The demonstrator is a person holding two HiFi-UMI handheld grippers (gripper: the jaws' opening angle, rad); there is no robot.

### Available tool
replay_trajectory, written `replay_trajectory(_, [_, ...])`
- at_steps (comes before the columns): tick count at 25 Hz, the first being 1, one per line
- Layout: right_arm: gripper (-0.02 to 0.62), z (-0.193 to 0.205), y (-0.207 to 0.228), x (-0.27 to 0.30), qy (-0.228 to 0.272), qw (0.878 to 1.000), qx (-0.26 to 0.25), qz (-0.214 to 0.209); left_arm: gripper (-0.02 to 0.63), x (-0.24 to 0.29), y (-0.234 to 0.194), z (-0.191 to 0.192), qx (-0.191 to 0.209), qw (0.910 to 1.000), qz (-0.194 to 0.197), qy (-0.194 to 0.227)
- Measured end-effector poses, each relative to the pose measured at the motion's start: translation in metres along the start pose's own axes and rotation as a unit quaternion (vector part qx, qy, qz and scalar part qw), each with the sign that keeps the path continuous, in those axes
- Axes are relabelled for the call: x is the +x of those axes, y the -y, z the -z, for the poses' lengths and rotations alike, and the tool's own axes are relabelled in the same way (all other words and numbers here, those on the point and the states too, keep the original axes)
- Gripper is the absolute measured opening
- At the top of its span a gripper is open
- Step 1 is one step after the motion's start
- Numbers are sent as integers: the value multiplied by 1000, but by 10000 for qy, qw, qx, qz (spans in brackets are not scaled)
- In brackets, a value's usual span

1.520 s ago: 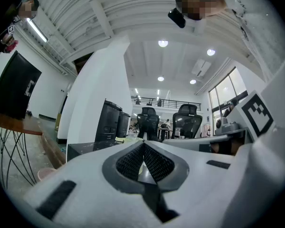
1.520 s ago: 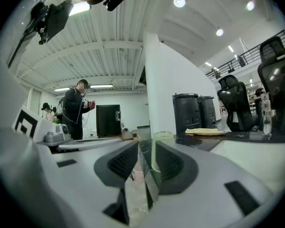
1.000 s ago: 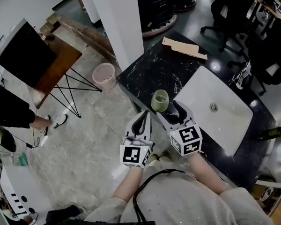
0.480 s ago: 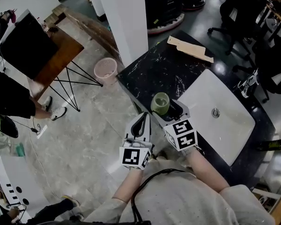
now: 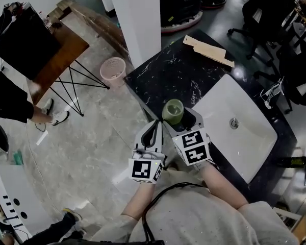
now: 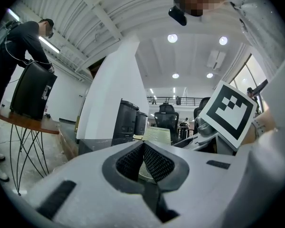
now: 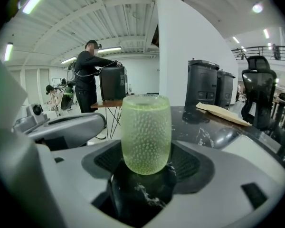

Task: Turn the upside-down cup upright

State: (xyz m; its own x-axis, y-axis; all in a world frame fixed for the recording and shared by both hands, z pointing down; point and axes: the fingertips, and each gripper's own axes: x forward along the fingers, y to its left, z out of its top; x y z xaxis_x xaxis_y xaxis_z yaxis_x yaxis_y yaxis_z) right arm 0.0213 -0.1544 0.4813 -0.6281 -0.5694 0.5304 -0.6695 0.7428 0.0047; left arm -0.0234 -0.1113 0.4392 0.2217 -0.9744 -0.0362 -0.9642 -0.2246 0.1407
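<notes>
- The green cup [image 5: 173, 111] stands upright, mouth up, on the black marbled counter [image 5: 168, 75], near its front edge and just beside the white sink [image 5: 219, 106]
- The right gripper [image 5: 179, 117] points down at the counter with the cup between its jaws; they have just been opening and now stand spread, one dark pad on each side of the cup's rounded base
- In the right gripper view the pimpled cup [image 7: 146, 133] rests on the counter, not lifted
- The left gripper [image 5: 155, 129] hangs just left of the cup, off the counter's edge, with its jaws pressed together on nothing
- A wooden board [image 5: 208, 50] lies at the counter's far end
</notes>
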Motion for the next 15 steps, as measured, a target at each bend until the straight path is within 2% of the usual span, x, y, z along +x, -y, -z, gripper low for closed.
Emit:
replay_trajectory(10, [316, 3, 2, 1, -47, 10000, -18, 42, 8, 0, -7, 5, -42, 9999, -156, -15])
replay_trajectory(15, [313, 1, 7, -3, -25, 9997, 244, -22, 8, -2, -10, 5, -59, 9998, -206, -33])
